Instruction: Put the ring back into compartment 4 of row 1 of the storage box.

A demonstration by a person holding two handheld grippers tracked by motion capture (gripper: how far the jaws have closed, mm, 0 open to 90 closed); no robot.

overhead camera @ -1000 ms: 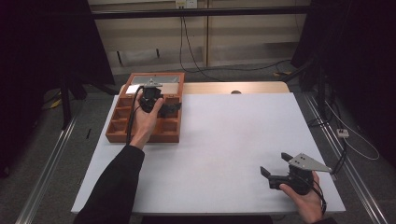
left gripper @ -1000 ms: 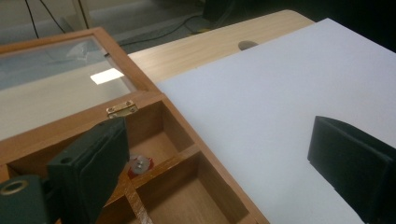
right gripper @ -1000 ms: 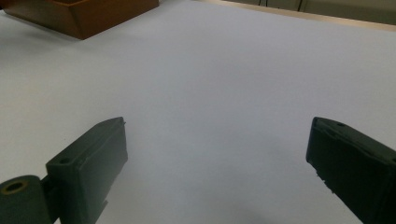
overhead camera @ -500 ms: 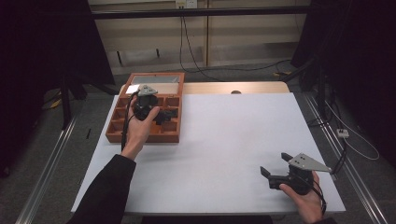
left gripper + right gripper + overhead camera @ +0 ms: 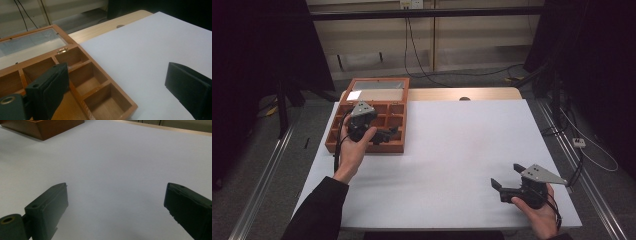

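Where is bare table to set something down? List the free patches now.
The white table is bare from the wooden box across to its right edge, and between the box and the right gripper. It is crowded only at the far-left corner, where the left gripper hovers over the box's compartments.

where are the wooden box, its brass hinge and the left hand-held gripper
wooden box (image 5: 365, 148): high view, front wall
brass hinge (image 5: 62, 50): left gripper view, hinge plate
left hand-held gripper (image 5: 391, 132): high view, between its fingertips
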